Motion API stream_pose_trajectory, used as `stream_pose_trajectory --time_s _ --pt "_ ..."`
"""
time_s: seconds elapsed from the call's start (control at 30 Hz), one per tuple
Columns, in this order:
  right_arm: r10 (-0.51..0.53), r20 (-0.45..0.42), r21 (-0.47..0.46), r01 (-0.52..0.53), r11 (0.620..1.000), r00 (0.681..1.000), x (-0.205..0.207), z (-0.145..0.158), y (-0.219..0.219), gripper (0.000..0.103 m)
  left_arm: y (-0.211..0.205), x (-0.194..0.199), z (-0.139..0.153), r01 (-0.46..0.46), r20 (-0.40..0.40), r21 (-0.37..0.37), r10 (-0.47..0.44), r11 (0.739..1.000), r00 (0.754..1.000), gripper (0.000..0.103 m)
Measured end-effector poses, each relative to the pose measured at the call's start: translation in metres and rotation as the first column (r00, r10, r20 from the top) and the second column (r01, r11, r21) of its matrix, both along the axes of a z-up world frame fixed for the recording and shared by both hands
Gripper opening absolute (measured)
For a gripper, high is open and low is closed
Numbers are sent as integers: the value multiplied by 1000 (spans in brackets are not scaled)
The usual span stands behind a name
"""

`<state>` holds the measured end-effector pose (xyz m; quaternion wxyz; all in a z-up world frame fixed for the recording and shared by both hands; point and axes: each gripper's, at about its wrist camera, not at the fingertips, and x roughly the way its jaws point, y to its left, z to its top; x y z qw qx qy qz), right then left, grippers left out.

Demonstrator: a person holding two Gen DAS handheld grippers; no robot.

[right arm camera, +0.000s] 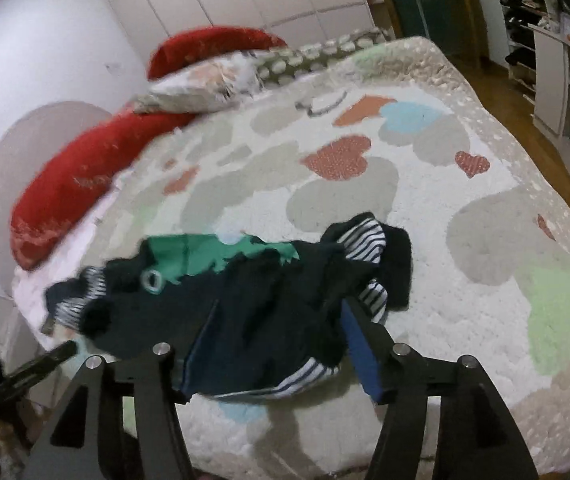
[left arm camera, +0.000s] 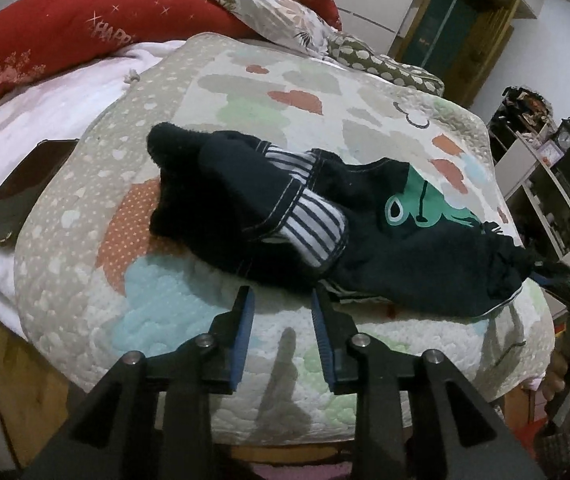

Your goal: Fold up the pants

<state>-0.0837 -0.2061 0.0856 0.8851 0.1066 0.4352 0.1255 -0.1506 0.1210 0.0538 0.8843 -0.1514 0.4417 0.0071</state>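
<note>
Dark navy pants [left arm camera: 405, 264] with a green frog print and striped lining lie crumpled on the quilted bed cover [left arm camera: 213, 92]. My left gripper [left arm camera: 281, 300] stands open just short of their near edge, with only quilt between its blue pads. In the right wrist view the pants [right arm camera: 253, 288] lie across my right gripper [right arm camera: 273, 328]. Its jaws stand wide apart. Cloth drapes over its left finger and hides the tip, and the right pad [right arm camera: 359, 344] is clear of the fabric. In the left wrist view the right gripper's finger [left arm camera: 565, 280] meets the bunched far-right end of the pants.
Red pillows [left arm camera: 65, 36] and a floral pillow [left arm camera: 277, 12] lie at the head of the bed. A dark flat device [left arm camera: 17, 192] rests on the white sheet at the left. Shelves [right arm camera: 557, 60] and wooden floor [right arm camera: 533, 128] border the bed's right side.
</note>
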Motion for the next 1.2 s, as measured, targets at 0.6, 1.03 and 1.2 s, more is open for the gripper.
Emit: stream_pose_trajectory --time_s 0.6,1.03,1.2 --pt "2 142 -104 13 995 990 22 50 -3 7 33 -9 21 -105 80 -96 113 990 990 29" --pt "-157 -24 -58 155 986 987 42 -29 -48 10 19 51 38 -71 102 88 62 994 993 40" --pt "-153 -22 -66 151 986 988 43 -28 -47 13 33 88 -11 -107 -41 332 128 937 991 42"
